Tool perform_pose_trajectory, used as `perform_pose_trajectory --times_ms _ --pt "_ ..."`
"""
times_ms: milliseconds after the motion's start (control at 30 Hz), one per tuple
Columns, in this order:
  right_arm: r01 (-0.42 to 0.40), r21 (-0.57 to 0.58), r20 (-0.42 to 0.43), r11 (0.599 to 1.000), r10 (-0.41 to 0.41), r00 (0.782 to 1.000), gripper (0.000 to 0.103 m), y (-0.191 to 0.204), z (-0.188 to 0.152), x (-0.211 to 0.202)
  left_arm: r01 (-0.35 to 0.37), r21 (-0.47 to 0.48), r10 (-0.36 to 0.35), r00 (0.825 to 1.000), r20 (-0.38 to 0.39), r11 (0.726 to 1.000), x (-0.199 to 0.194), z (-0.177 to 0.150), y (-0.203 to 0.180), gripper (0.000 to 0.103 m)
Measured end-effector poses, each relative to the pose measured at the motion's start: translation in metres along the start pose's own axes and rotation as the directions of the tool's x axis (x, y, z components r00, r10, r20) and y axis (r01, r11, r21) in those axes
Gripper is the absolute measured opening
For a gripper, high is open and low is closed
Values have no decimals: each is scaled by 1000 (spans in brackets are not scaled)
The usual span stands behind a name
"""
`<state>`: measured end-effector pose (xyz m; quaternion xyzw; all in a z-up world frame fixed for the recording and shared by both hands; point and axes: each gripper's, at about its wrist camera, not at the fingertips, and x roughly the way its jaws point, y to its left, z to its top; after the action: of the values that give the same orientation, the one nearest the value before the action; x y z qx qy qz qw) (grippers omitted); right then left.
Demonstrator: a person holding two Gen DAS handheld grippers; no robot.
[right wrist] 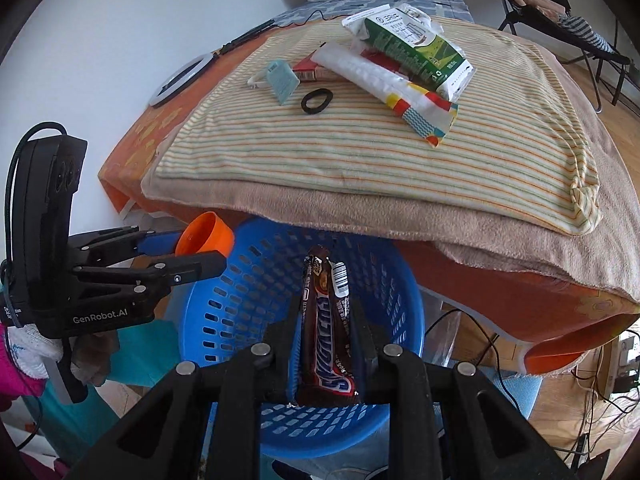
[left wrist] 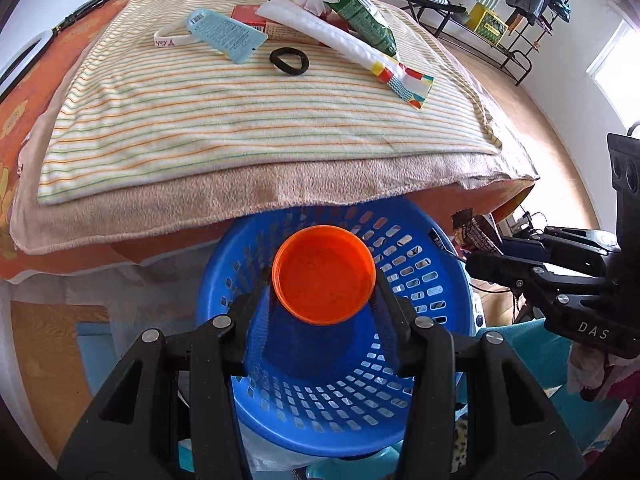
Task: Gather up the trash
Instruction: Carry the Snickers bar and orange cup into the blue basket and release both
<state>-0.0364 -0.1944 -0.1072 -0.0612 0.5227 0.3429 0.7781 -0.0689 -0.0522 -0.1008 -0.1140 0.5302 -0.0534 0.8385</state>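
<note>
My left gripper (left wrist: 324,280) is shut on an orange plastic lid (left wrist: 324,275) and holds it over the blue perforated basket (left wrist: 400,396). It also shows in the right wrist view (right wrist: 208,250) with the lid (right wrist: 206,236) at the basket's left rim. My right gripper (right wrist: 326,316) is shut on a brown Snickers wrapper (right wrist: 326,332) above the same basket (right wrist: 224,316). The wrapper also shows in the left wrist view (left wrist: 476,234). On the striped cloth lie a green carton (left wrist: 360,16), a white wrapper (left wrist: 344,42), a blue packet (left wrist: 226,34) and a black hair tie (left wrist: 289,61).
The striped cloth (left wrist: 240,120) lies on a beige blanket (left wrist: 240,200) over an orange sheet, overhanging the basket. A red box (left wrist: 256,18) and a white band (left wrist: 172,38) lie among the trash. Chairs and a rack (left wrist: 500,20) stand on the wooden floor. Cables (right wrist: 592,400) lie at right.
</note>
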Motion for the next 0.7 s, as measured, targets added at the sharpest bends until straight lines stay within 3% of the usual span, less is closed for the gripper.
perform_pose_trajectory --times_ms 700 --pt "16 -11 -109 1000 -17 994 25 3 -17 41 -33 37 37 993 -115 999 39 -31 -6 47"
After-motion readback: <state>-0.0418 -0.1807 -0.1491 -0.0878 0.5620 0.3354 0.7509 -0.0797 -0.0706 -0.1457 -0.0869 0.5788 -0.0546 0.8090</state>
